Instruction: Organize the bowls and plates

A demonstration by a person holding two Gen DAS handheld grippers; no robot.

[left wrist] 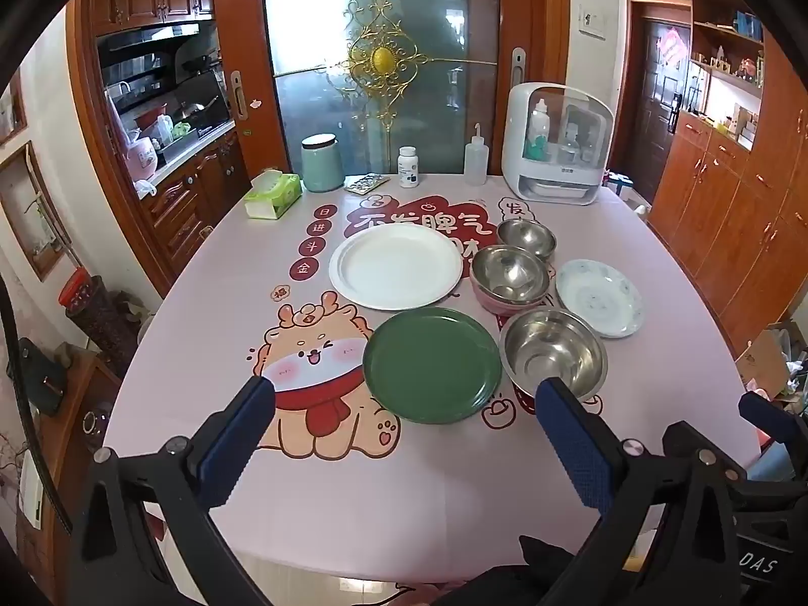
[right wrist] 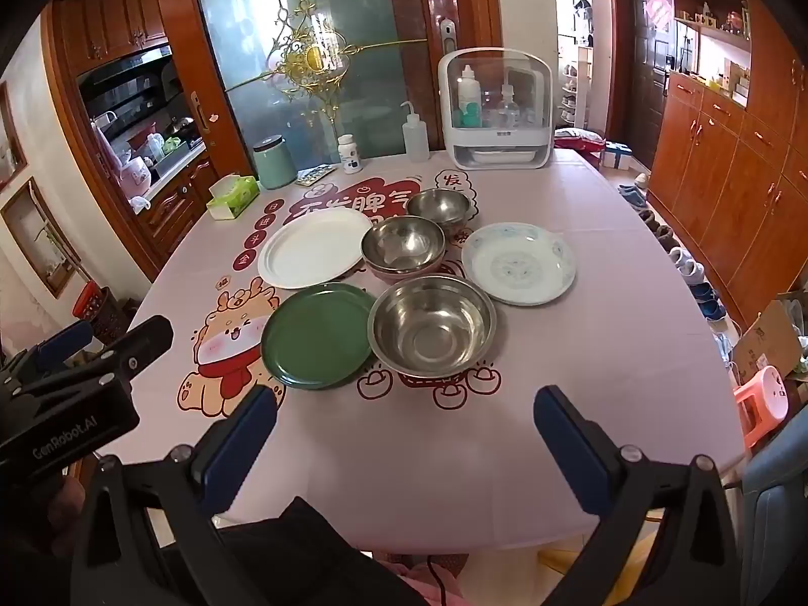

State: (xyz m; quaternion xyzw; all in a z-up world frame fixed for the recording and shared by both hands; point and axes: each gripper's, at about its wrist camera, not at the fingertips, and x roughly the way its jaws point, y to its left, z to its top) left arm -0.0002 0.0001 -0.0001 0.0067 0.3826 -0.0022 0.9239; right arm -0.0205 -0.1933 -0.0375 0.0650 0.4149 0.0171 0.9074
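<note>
On the pink table (left wrist: 212,333) lie a green plate (left wrist: 432,364) (right wrist: 318,336), a large white plate (left wrist: 395,266) (right wrist: 313,251) behind it, and a patterned white plate (left wrist: 600,297) (right wrist: 518,262) to the right. A big steel bowl (left wrist: 553,351) (right wrist: 432,325) sits by the green plate. A steel bowl nested in a pink bowl (left wrist: 510,275) (right wrist: 403,247) and a small steel bowl (left wrist: 525,236) (right wrist: 438,206) stand behind it. My left gripper (left wrist: 404,404) and my right gripper (right wrist: 404,404) are both open and empty, above the table's near edge.
Along the far edge stand a green tissue box (left wrist: 272,195), a mint canister (left wrist: 322,162), a pill bottle (left wrist: 408,166), a squeeze bottle (left wrist: 476,157) and a white bottle cabinet (left wrist: 555,146). Wooden cupboards (left wrist: 732,192) line the right wall. A pink stool (right wrist: 765,399) stands at the table's right.
</note>
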